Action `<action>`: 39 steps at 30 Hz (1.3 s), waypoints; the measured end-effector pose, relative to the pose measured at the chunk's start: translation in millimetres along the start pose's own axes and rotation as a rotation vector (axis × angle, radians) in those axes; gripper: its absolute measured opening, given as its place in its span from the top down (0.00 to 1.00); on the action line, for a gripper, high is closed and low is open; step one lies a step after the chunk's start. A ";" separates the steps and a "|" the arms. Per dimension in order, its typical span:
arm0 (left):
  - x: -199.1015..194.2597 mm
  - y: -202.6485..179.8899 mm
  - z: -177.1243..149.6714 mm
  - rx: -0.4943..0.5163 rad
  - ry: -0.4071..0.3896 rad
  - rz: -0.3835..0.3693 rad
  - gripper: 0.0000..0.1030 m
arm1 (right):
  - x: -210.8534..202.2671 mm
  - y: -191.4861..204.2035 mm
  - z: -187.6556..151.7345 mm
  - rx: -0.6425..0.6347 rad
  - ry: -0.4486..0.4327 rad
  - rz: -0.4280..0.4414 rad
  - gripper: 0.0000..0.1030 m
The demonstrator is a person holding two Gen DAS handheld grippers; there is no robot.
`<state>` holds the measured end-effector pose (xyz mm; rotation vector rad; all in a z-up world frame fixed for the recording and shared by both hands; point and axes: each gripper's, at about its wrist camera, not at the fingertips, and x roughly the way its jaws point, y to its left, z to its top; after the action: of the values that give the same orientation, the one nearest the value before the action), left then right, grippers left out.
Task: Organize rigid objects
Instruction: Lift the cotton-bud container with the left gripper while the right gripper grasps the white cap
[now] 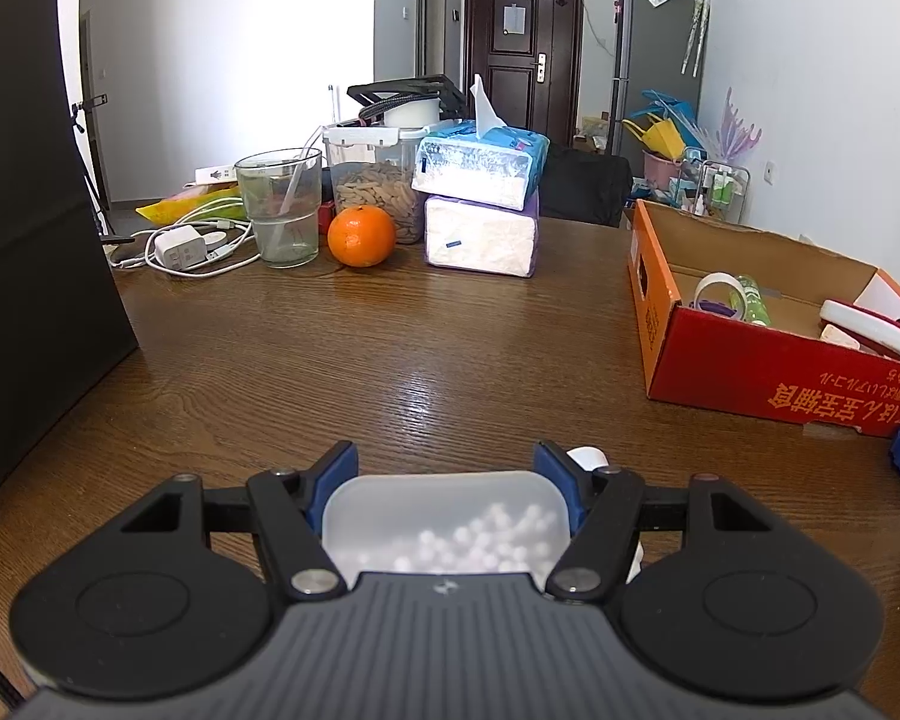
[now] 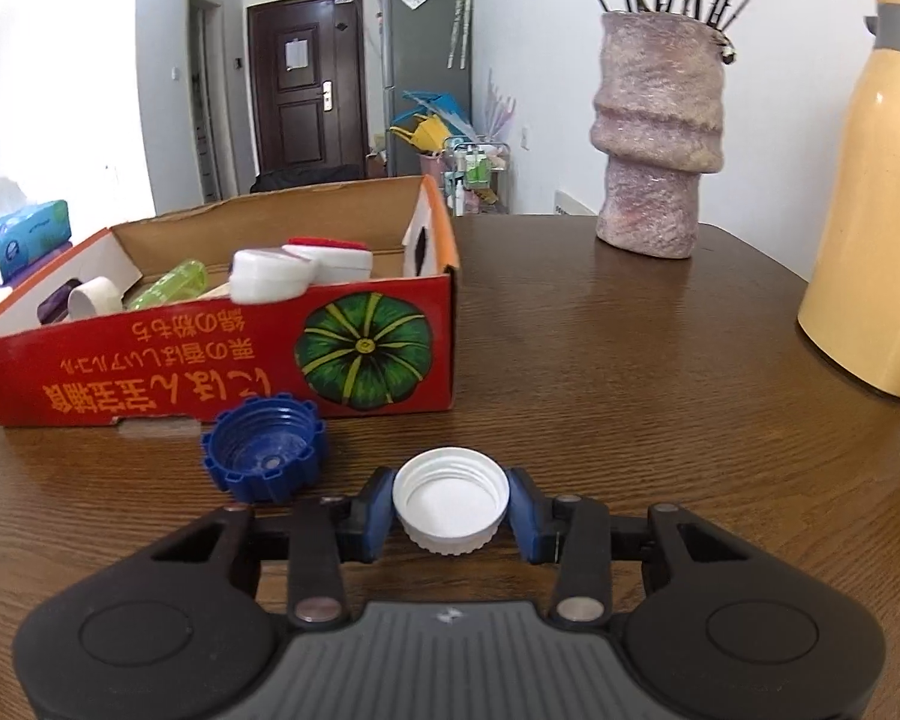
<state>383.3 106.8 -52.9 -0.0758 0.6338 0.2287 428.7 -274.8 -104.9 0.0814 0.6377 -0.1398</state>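
My left gripper [image 1: 444,480] holds a frosted box of small white beads [image 1: 450,531] between its blue pads, both sides pressed against it. Left of my right fingers sits a blue cap [image 2: 264,456], mouth up, before the red carton [image 2: 222,354]. My right gripper [image 2: 450,510] has closed narrow around the white cap [image 2: 450,507], pads touching its ribbed rim. I'd lift straight up, keep it level, then clear the carton's near wall before releasing inside.
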 end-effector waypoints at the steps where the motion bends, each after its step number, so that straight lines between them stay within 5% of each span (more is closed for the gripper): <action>1: -0.4 -1.2 -0.6 0.006 0.003 0.002 0.35 | -0.8 -0.5 -0.5 0.004 -0.001 -0.003 0.62; 16: 24.9 -7.9 -17.4 0.032 0.152 0.032 0.35 | -5.1 -1.8 -4.1 0.008 0.005 0.000 0.62; 23: 29.2 -9.1 -19.3 0.031 0.156 0.041 0.34 | -5.3 -1.0 -4.4 0.006 0.005 0.001 0.62; 27: 32.8 -7.5 -19.9 0.018 0.148 0.054 0.24 | -5.2 -1.0 -4.5 0.007 0.005 0.001 0.62; 29: 32.2 -6.1 -19.3 0.013 0.148 0.027 0.35 | -5.2 -0.9 -4.5 0.007 0.005 0.001 0.62; 39: 17.5 -8.6 -16.2 0.022 0.093 0.039 0.35 | -7.4 -1.2 -5.1 0.009 -0.007 -0.001 0.62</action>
<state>389.7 99.5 -76.3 -0.0534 0.7304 0.2573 419.7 -274.6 -104.6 0.0896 0.6298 -0.1440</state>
